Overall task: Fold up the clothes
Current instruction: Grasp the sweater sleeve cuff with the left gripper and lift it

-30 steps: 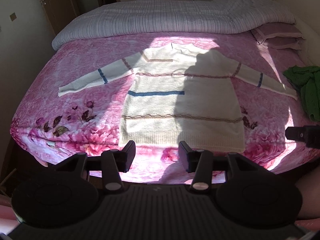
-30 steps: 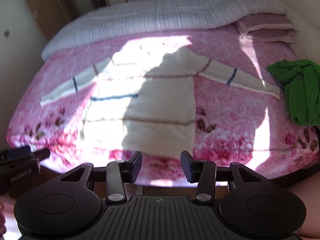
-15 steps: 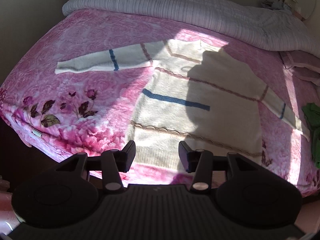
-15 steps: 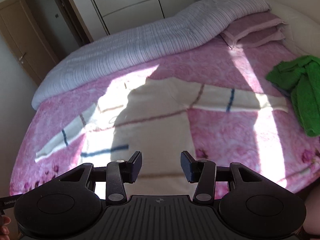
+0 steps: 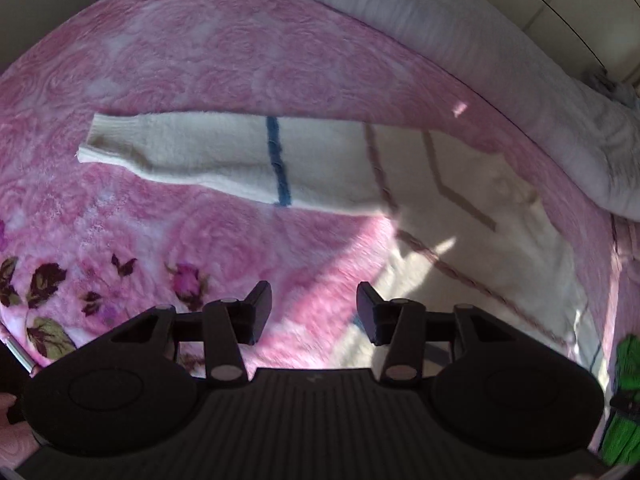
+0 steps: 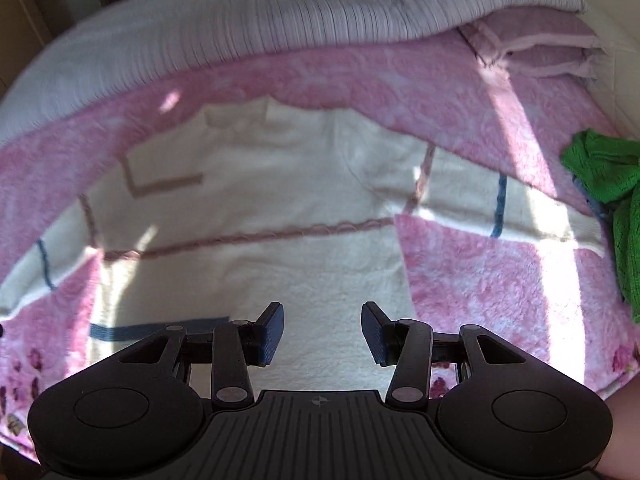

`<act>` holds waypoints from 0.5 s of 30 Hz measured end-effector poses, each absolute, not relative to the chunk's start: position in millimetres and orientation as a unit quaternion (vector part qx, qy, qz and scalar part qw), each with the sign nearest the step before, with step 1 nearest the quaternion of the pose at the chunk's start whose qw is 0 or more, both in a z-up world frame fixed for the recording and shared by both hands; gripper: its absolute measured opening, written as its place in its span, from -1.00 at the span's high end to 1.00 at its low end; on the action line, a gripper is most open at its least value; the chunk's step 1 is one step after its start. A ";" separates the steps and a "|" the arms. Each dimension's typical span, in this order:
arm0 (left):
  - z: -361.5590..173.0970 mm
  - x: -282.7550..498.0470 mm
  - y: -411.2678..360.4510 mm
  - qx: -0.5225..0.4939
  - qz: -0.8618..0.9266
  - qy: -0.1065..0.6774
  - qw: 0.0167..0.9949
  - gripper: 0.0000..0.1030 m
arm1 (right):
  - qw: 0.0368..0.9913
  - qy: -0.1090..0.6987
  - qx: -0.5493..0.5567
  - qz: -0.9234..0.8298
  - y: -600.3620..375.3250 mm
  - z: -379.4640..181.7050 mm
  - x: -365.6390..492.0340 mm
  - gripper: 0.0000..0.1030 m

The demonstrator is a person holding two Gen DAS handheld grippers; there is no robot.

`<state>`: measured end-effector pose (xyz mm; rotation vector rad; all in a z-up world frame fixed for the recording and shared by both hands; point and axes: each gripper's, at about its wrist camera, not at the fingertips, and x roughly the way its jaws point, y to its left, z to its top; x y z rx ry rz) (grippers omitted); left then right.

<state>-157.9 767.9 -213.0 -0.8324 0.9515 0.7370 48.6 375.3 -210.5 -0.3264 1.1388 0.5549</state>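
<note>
No brand, label or writing can be read in either view. A cream sweater [image 6: 256, 208] lies spread flat on a pink rose-patterned blanket [image 6: 480, 280] covering the bed, with thin pink-brown lines and short blue bars across it. In the right wrist view its body fills the middle of the frame, collar toward the top, one sleeve running to the right edge and the other to the lower left. In the left wrist view one sleeve [image 5: 224, 160] stretches across the upper left, cuff at far left, the body blurred at right. The left hand-held gripper [image 5: 314, 314] is released, its jaws apart with nothing between them, over bare blanket just beside the sweater's edge. The right hand-held gripper [image 6: 322, 334] is likewise released and empty, above the sweater's body. A crumpled green garment [image 6: 608, 200] sits at the right edge, beside the sleeve end. A striped grey quilt [image 6: 280, 20] and a mauve pillow [image 6: 540, 44] lie along the top. Nothing covers the sweater.
</note>
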 end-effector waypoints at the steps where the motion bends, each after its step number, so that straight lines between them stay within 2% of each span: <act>1: -224.9 -162.4 784.9 -0.396 0.347 0.426 0.735 0.18 | 0.789 0.538 -0.156 0.251 379.4 -219.9 51.7 0.09; 6: -277.1 -194.6 857.8 -0.470 0.404 0.361 0.697 0.36 | 0.772 0.564 -0.188 0.225 406.2 -259.4 63.1 0.09; 15: -331.9 -255.0 918.5 -0.562 0.491 0.222 0.628 0.36 | 0.770 0.565 -0.212 0.207 429.7 -303.9 81.7 0.09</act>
